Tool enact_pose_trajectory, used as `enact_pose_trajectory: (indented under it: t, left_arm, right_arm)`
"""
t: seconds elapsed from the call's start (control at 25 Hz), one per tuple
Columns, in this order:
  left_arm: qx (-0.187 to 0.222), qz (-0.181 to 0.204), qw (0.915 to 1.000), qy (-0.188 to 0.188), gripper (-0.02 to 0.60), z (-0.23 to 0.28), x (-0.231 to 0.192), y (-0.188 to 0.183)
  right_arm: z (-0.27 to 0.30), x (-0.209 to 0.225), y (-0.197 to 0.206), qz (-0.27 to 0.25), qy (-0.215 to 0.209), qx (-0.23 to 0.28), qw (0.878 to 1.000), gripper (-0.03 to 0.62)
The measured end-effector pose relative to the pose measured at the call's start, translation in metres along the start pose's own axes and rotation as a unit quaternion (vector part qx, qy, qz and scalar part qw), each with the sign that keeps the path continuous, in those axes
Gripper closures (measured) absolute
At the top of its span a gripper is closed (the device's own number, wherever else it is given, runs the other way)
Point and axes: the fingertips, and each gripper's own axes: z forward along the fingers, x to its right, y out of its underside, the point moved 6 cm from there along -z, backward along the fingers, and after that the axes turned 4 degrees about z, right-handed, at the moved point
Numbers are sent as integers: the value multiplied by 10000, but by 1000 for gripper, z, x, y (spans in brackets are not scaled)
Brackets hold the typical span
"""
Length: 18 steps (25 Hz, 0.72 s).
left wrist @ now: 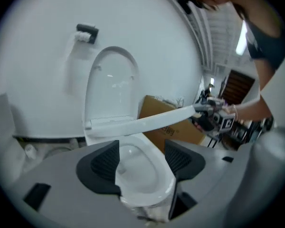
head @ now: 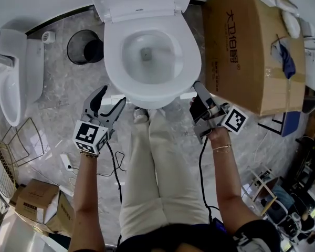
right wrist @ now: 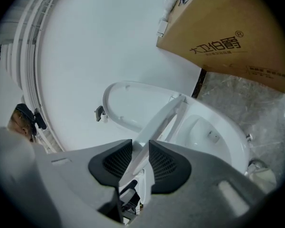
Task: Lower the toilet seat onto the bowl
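Lowering is judged to be midway: the toilet seat (left wrist: 147, 121) is held partway down, clear of the bowl (left wrist: 165, 189), with its front edge pinched between the narrow-set jaws of the right gripper (right wrist: 135, 158). The left gripper (left wrist: 141, 160) is spread wide with nothing gripped, near the bowl's front. Next, a slow swing down about the hinge is called for, so the seat is set down, not dropped

Cardboard box (head: 252, 51): brand print "大卫伯爵", ® mark.
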Motion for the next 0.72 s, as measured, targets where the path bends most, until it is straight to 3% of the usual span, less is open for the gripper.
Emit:
enact_pose_trajectory:
  t: [0.08, 0.24, 0.48, 0.56, 0.64, 0.68, 0.72]
  left_arm:
    - [212, -965, 9941, 450, 296, -1, 6, 3]
    - [485, -2546, 9598, 1074, 296, 3, 13, 3]
    - [736, -3789, 9121, 1379, 296, 13, 12, 1]
    - [791, -4379, 8848, 1384, 307, 15, 9, 5]
    - [761, -5120, 8451, 1336, 375, 16, 12, 15]
    - [708, -5359, 8311, 1307, 400, 16, 13, 20]
    - [643, -5451, 8259, 1288, 400, 17, 14, 23]
  right_arm:
    - [-2, 3, 3, 18, 50, -16, 10000, 482]
    - [-6, 9, 7, -99, 217, -99, 9997, 482]
    - [-10, 16, 12, -201, 470, -232, 9984, 484]
    - [-11, 19, 13, -211, 493, -267, 9982, 485]
    - [-12, 21, 13, -192, 490, -291, 9982, 485]
    - [-12, 22, 14, -182, 499, -302, 9981, 484]
    - [-13, 24, 15, -174, 520, -313, 9980, 485]
